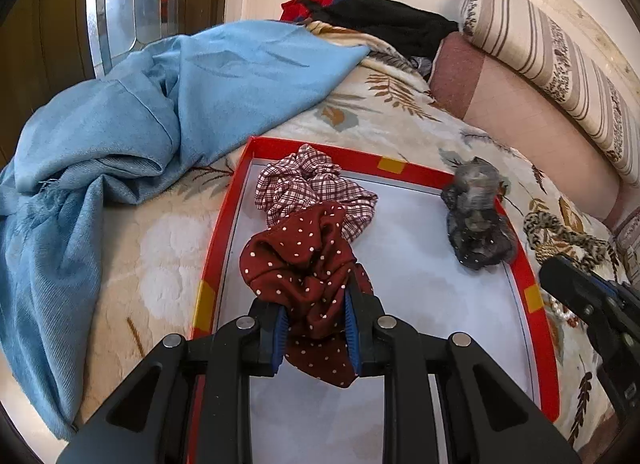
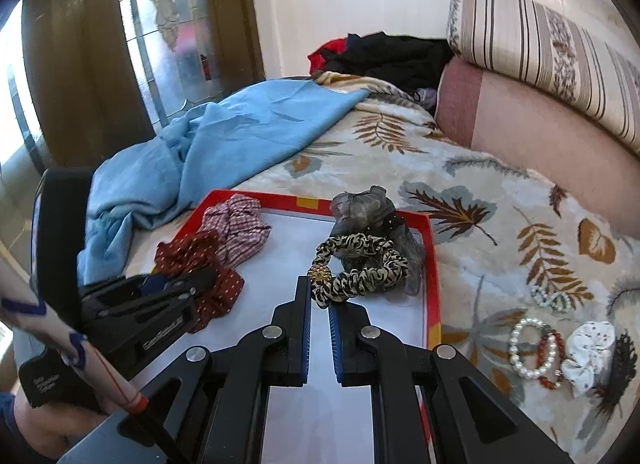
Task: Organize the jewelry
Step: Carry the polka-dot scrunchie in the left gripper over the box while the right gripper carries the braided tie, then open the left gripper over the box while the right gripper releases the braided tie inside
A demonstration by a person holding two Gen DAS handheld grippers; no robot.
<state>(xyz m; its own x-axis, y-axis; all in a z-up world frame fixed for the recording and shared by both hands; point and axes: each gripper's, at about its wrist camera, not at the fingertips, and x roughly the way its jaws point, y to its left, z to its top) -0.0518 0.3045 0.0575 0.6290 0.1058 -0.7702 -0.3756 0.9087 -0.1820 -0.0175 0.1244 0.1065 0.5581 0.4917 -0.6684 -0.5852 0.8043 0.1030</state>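
A red-rimmed tray (image 1: 536, 284) with a white floor lies on the bed. My left gripper (image 1: 314, 330) is shut on a dark red polka-dot scrunchie (image 1: 304, 260) over the tray, also seen in the right wrist view (image 2: 180, 254). A plaid scrunchie (image 1: 316, 183) and a grey sheer scrunchie (image 1: 476, 211) lie in the tray. My right gripper (image 2: 320, 308) is shut on a leopard-print scrunchie (image 2: 360, 270) with a gold bead, held over the tray's right side in front of the grey scrunchie (image 2: 364, 203).
Pearl and red bead bracelets (image 2: 534, 348) and a white scrunchie (image 2: 588, 352) lie on the leaf-print blanket right of the tray. A blue cloth (image 1: 120, 135) is heaped to the left. Pillows (image 2: 540, 115) and dark clothes (image 2: 392, 55) are behind.
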